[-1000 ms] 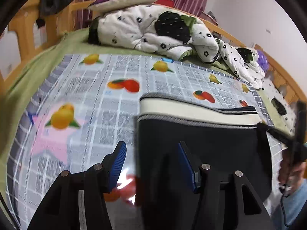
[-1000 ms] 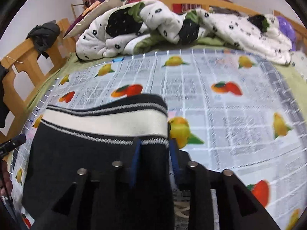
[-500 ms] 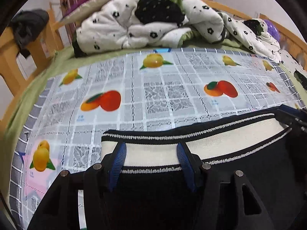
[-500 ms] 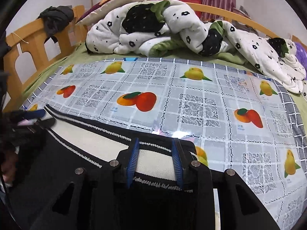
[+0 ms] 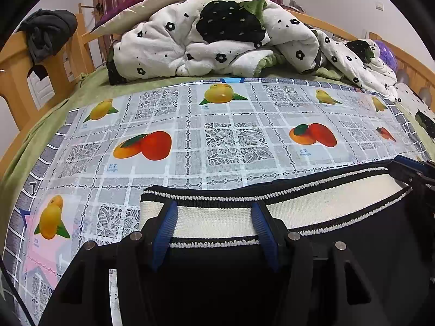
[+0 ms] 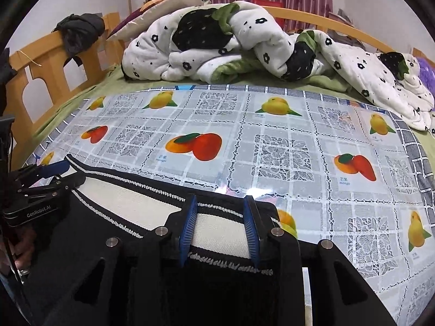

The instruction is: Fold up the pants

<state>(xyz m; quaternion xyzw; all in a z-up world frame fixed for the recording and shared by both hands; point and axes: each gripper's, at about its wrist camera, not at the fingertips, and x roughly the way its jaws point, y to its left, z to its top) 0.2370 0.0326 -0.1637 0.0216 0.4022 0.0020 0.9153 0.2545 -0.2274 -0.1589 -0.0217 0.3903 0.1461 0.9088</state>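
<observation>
Black pants with a cream waistband (image 5: pixel 217 221) lie on the fruit-print sheet (image 5: pixel 231 141). My left gripper (image 5: pixel 214 217) has its jaws on either side of the waistband near its left corner, and the jaws look closed on it. My right gripper (image 6: pixel 220 217) holds the waistband (image 6: pixel 220 229) near its right corner the same way. Each gripper shows in the other's view, the right one at the right edge (image 5: pixel 413 171) and the left one at the left edge (image 6: pixel 40 179). The pants' legs are hidden below both grippers.
A crumpled white flowered quilt (image 5: pixel 217 40) and a pillow (image 5: pixel 152 2) lie at the far side of the bed. A wooden bed frame (image 5: pixel 21 76) with a dark garment (image 5: pixel 46 35) on it stands at the left. The printed sheet (image 6: pixel 272 141) stretches beyond the waistband.
My left gripper moved from beside the pants onto the waistband's left corner. The waistband now stretches level between both grippers. The right gripper kept its hold.
</observation>
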